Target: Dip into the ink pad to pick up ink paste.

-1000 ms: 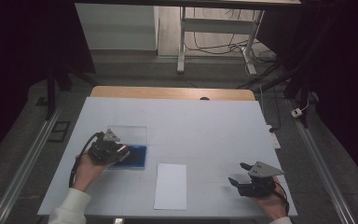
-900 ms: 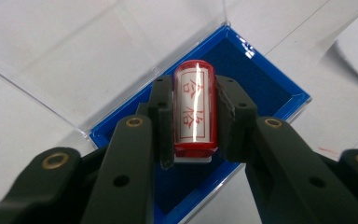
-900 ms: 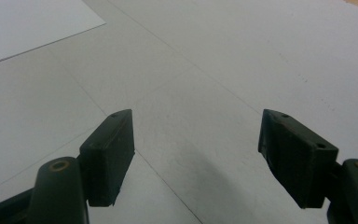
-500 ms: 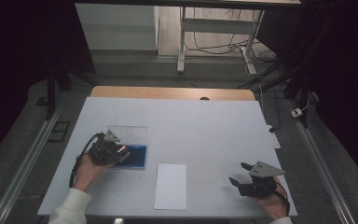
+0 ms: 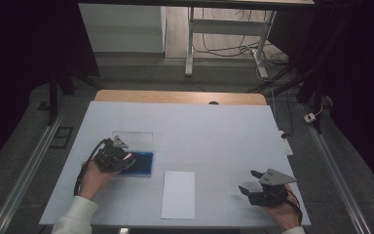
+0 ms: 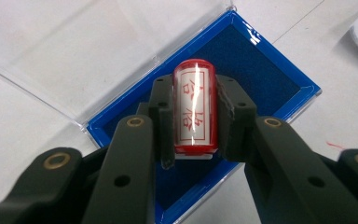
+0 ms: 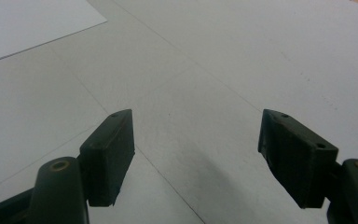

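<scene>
A red cylindrical stamp (image 6: 194, 109) with a white label of red characters sits clamped between the jaws of my left gripper (image 6: 194, 116), held over the dark blue pad of an open blue ink-pad case (image 6: 265, 70). In the high view the left gripper (image 5: 126, 160) is at the case (image 5: 143, 164) on the table's left, whose clear lid (image 5: 134, 140) lies folded back. A white sheet of paper (image 5: 178, 193) lies near the front middle. My right gripper (image 5: 250, 187) rests at the front right, jaws wide apart with nothing between them (image 7: 196, 154).
The work surface is a large white board (image 5: 214, 136) on a wooden table (image 5: 175, 96). The corner of the paper (image 7: 32, 23) lies ahead and to the left in the right gripper view. Table legs and cables stand on the floor beyond.
The left gripper with the stamp has shifted slightly over the ink pad. The right gripper has barely moved.
</scene>
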{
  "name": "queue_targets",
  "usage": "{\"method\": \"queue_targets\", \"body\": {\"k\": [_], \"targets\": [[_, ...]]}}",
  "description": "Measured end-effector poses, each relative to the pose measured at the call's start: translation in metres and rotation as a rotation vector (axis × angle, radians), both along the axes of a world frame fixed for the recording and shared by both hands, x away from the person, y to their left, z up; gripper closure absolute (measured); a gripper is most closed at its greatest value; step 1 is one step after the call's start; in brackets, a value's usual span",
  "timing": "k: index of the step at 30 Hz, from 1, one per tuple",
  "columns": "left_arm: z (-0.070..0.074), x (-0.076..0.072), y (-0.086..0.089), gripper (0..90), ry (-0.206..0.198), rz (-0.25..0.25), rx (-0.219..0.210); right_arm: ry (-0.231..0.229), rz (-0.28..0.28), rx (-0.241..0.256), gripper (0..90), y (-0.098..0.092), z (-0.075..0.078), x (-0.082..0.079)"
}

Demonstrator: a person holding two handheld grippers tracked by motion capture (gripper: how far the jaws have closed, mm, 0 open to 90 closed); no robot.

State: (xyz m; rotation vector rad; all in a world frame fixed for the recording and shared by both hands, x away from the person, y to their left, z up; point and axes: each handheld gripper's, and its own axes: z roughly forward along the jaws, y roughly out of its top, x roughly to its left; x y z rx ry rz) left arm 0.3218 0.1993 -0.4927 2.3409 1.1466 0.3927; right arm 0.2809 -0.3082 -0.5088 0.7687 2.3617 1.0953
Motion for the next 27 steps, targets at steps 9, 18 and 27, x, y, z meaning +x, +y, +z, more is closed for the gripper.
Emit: {"method": "queue_targets", "body": {"k": [9,18,27], "targets": [[-0.0030,-0.0016,0.0010,70.9,-0.010,0.009,-0.015,-0.002,-0.002,-0.002,26.5,0.0010,0.0011,-0.0006],[-0.0040,-0.0032,0.0000,70.9,-0.026,0.000,-0.002,-0.001,0.003,-0.010,26.5,0.0019,0.0007,-0.0008],[-0.0048,-0.0037,0.0012,70.9,-0.031,-0.001,-0.012,-0.003,0.001,-0.017,26.5,0.0022,0.0009,-0.0011]]}}
